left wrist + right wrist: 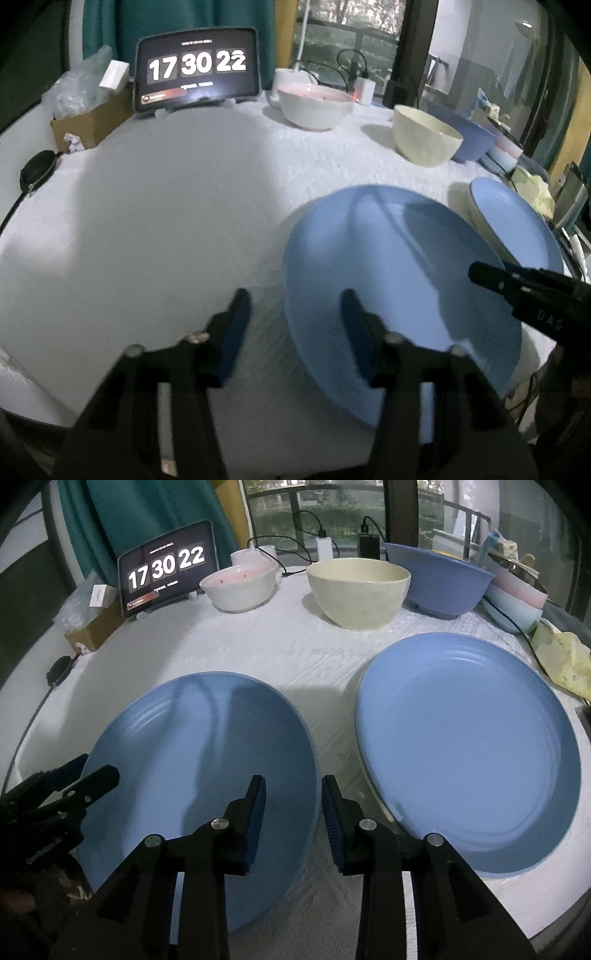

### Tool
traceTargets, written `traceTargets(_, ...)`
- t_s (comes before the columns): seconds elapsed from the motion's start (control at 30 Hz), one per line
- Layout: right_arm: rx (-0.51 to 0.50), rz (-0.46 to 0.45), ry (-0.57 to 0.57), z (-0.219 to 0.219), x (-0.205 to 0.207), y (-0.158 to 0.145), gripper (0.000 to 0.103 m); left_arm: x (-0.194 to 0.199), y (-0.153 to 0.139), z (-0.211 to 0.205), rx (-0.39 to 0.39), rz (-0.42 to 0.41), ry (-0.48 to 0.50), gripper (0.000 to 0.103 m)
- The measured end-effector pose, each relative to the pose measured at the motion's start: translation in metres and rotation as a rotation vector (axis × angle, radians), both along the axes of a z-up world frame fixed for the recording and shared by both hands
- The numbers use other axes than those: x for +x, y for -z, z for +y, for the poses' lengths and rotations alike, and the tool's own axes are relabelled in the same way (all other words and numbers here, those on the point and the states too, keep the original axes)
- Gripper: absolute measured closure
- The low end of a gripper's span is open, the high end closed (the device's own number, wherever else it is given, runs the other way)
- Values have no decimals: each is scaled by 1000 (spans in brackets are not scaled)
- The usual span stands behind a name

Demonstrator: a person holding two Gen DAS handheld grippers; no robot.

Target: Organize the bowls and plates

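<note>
Both grippers straddled the near blue plate (199, 760) on the table (295, 653): left gripper (291, 310) and right gripper (293, 794), jaws apart, gripping nothing. Likely next: clamp both rims, lift onto plate stack (465, 753).

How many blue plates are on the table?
2: one blue plate lies between both grippers, the other tops a pale dish at right. More may be hidden beneath.

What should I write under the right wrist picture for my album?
Two open grippers, right and left, straddle opposite rims of a blue plate beside another blue plate.
</note>
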State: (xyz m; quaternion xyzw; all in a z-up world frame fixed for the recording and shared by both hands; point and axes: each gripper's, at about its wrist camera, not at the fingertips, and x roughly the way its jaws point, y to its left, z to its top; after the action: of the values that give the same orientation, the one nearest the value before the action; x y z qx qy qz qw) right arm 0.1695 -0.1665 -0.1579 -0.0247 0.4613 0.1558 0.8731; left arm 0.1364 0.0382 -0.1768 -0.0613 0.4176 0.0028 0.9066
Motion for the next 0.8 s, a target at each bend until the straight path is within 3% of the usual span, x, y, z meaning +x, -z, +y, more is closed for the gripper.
traceTargets(0.13,-8,-8,0,-1,-1,0,81,-1,0,-6,14,-3,24,74)
traceTargets(0.8,21,-78,0,-8,-4,-30,82,-4,-27,-11,23,-61,38,75)
